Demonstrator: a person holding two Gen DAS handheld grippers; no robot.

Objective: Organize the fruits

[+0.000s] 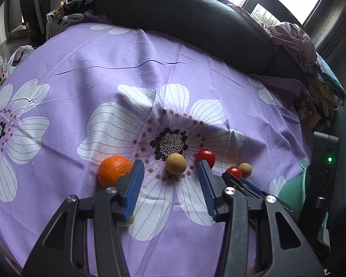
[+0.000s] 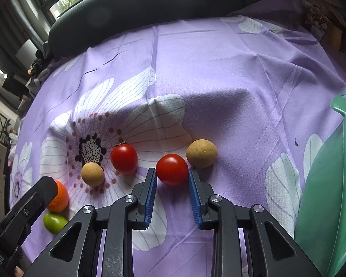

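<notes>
While reading the right wrist view, note the right gripper closed to a narrow gap on 1 cherry tomato, blue pads pressing both flanks at mid-height. Not yet lifted: tomato resting on the purple floral cloth.

Flanked by a tan round fruit just beside it on the right, touching or merely close, cannot tell, and by a 2nd tomato near on the left. Further left along the row: a smaller tan fruit, an orange and a green fruit. Green basin at the right edge, apart from the row.

From the left wrist view: left gripper partway open, holding nothing, aimed at the smaller tan fruit lying just beyond the tips, with the orange just beside the left finger.

Step in hand, by judgement: grasp of 1 tomato made, transfer pending, basin the likely destination. All 6 visible fruits on the cloth, so early in the sorting.

Next move, probably: lift straight up to clear the tan neighbour by the right pad, carry rightward over the basin rim, lower inside, then release. Keep the squeeze light, given thin skin and soft flesh. Avoid any sideways drag before clearing the cloth, or risk rolling the tan fruit away.
</notes>
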